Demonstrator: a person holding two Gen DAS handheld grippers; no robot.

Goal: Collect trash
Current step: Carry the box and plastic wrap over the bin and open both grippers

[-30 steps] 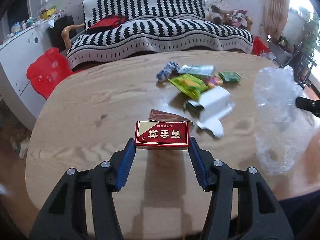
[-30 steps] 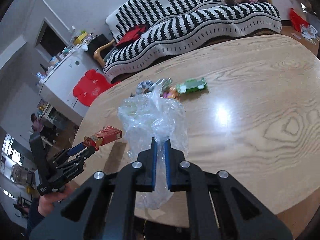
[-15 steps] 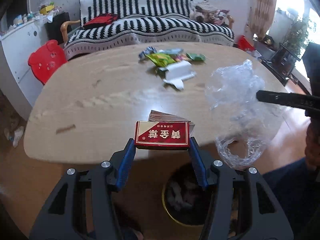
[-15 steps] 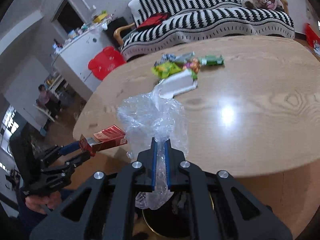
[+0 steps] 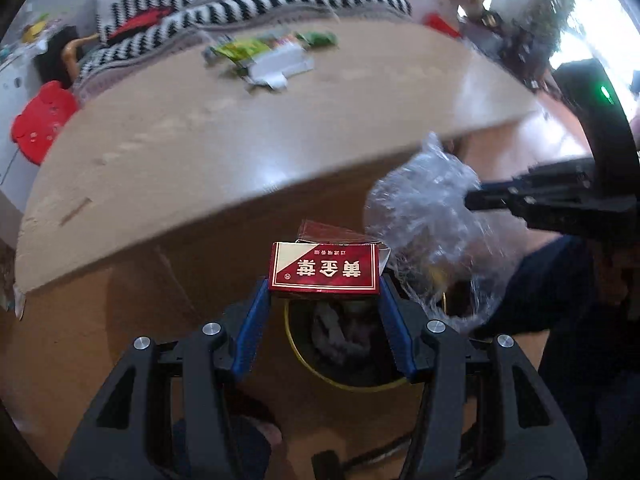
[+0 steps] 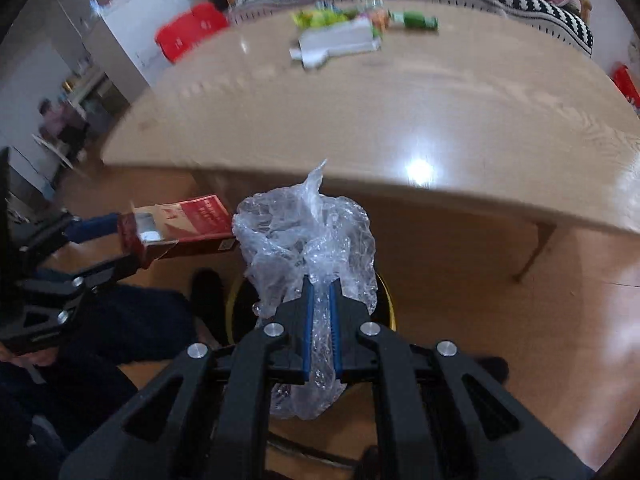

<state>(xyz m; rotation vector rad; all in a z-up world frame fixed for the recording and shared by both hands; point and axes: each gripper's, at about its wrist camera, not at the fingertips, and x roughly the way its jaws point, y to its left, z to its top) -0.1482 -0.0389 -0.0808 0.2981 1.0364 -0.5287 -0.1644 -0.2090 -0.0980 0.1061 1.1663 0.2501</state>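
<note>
1. Your left gripper (image 5: 324,300) has its jaws spread box-wide, clamped on the red cigarette box (image 5: 325,268); box sits flat betw. the blue pads (image 5: 252,326), right over the yellow-rimmed bin (image 5: 344,384) on the floor.
2. Your right gripper (image 6: 320,312) has jaws nearly closed, pinching the crumpled clear plastic (image 6: 308,236); plastic also hangs above the bin, just beside the box.
3. Bin already holds some crumpled stuff; can't tell what.
4. Judgement: 2 items are at drop point, not yet released; opening both jaws should finish them.
5. Farther off, the wooden table (image 6: 440,112) carries leftovers near its far edge: white paper (image 6: 340,42), green wrapper (image 6: 416,21), yellow-green packet (image 5: 240,49), plus small bits; so roughly half or more is left.
</note>
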